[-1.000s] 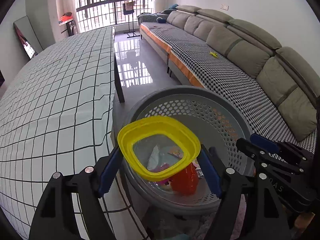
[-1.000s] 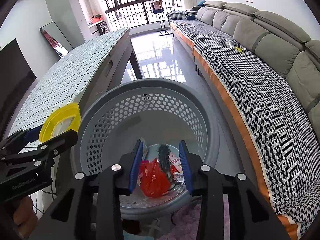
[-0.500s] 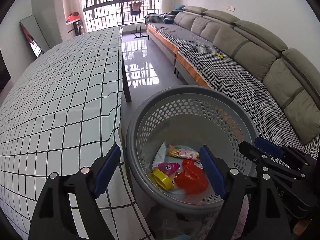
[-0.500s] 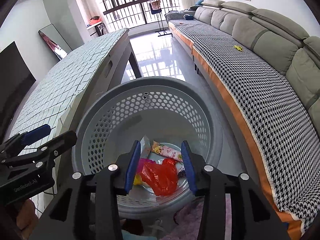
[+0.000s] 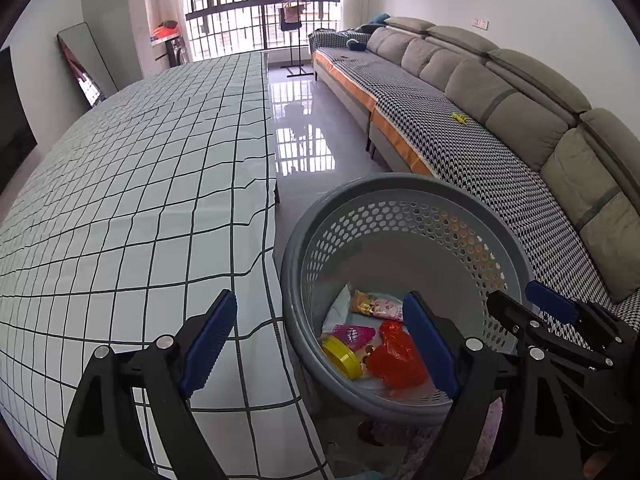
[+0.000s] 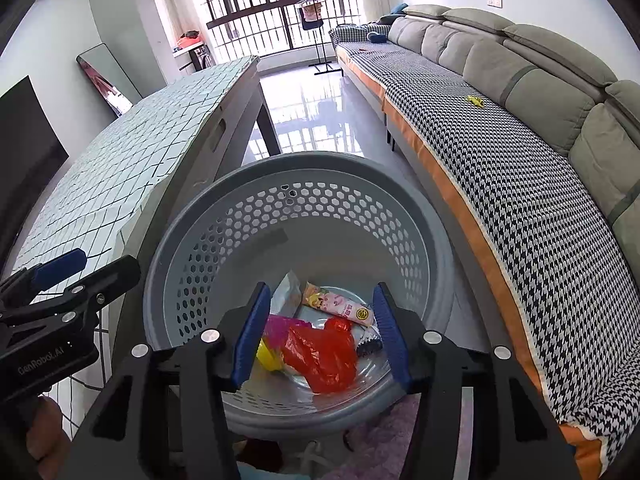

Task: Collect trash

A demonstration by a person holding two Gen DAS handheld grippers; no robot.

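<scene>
A grey perforated basket (image 5: 404,184) stands on the floor beside the table; it also shows in the right wrist view (image 6: 224,216). Inside lie a yellow lid (image 5: 341,356), a red plastic bag (image 5: 396,356), a pink piece (image 5: 354,334) and a snack wrapper (image 5: 376,306). The right wrist view shows the red bag (image 6: 322,354), the wrapper (image 6: 340,306) and the yellow lid (image 6: 266,354). My left gripper (image 5: 320,344) is open and empty, over the table edge and the basket's left rim. My right gripper (image 6: 318,336) is open and empty above the basket.
A table with a checked cloth (image 5: 132,200) fills the left. A long grey sofa with a houndstooth cover (image 5: 480,152) runs along the right, with a small yellow object (image 5: 458,118) on it. Glossy floor (image 5: 304,148) lies between them. A purple rug (image 6: 384,440) is below the basket.
The left gripper opened and let go of the yellow lid, which dropped into the basket. The left gripper then shifted left toward the table. The right gripper widened slightly.
</scene>
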